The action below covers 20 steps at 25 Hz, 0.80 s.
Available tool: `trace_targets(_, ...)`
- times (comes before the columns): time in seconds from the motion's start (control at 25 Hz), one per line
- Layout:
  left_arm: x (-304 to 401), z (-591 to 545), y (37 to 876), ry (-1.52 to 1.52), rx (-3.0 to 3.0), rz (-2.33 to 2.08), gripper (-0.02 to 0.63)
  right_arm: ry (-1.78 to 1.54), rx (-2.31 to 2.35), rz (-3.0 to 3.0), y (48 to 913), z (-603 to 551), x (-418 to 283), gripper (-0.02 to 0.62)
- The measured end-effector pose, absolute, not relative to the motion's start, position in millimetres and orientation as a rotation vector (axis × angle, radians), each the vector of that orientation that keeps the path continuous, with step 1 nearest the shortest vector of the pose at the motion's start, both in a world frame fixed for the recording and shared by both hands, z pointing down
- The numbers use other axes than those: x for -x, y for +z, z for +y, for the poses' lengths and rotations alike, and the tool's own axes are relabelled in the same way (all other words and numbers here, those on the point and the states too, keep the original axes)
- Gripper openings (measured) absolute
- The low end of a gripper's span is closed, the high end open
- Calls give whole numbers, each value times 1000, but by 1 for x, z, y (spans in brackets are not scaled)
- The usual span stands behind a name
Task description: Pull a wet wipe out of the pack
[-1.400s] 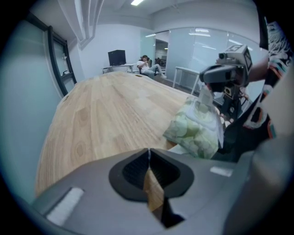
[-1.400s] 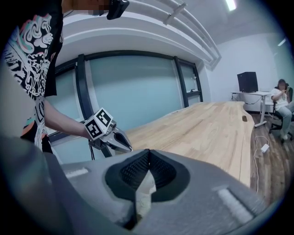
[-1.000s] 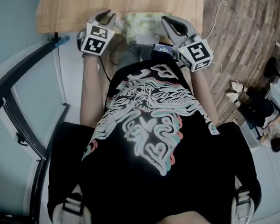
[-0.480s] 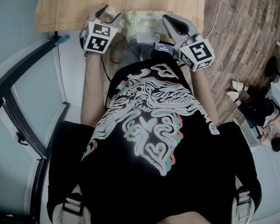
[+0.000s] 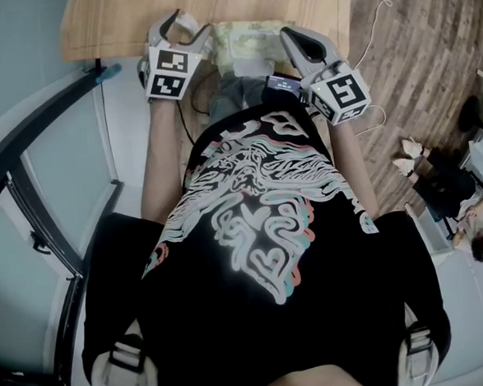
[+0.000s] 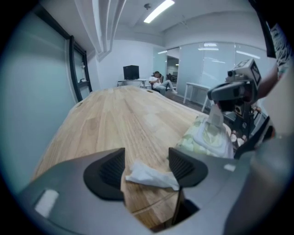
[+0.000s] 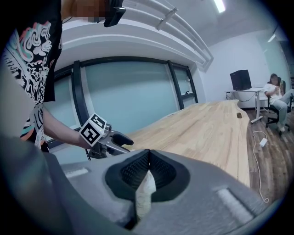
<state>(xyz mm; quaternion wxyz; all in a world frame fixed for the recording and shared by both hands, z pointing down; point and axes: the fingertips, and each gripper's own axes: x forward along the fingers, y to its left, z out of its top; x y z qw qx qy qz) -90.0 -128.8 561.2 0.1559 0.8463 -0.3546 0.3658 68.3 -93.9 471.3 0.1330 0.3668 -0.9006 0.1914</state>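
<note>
The pale green wet wipe pack [image 5: 247, 41] lies at the near edge of the wooden table [image 5: 122, 23], between my two grippers. My left gripper [image 5: 185, 25] sits left of the pack; its jaws have just been opening. They stand wide apart, and a crumpled white wipe [image 6: 151, 176] lies loose on the wood between the pads. My right gripper [image 5: 287, 36] is over the pack's right side, shut on a wipe [image 7: 145, 195] that stands up out of the pack [image 6: 202, 137] as a white strip [image 6: 215, 118].
The table [image 6: 124, 110] stretches far ahead. A glass wall with dark frames [image 7: 119, 92] runs along its left side. On the right lie wood floor and a cable [image 5: 378, 22]. A seated person [image 7: 275, 94] and a monitor [image 7: 240, 79] are far off.
The left gripper's jaws have spread apart, letting go of the white wipe, and the gripper has turned slightly. The right gripper has stayed put, still shut.
</note>
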Motion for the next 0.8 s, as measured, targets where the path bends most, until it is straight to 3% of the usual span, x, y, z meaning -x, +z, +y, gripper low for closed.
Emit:
trace_targets(0.28, 92, -131, 527, 921, -2476, -1144, 237, 492, -1089, -2622, 462, -93, -65, 0)
trace_targets(0.48, 94, -129, 492, 814, -2544, -1207, 19, 432, -1153, -2623, 447, -96, -65, 0)
trace_targets(0.8, 94, -130, 451, 592, -2503, -1261, -11, 361, -1257, -2624, 419, -101, -59, 0)
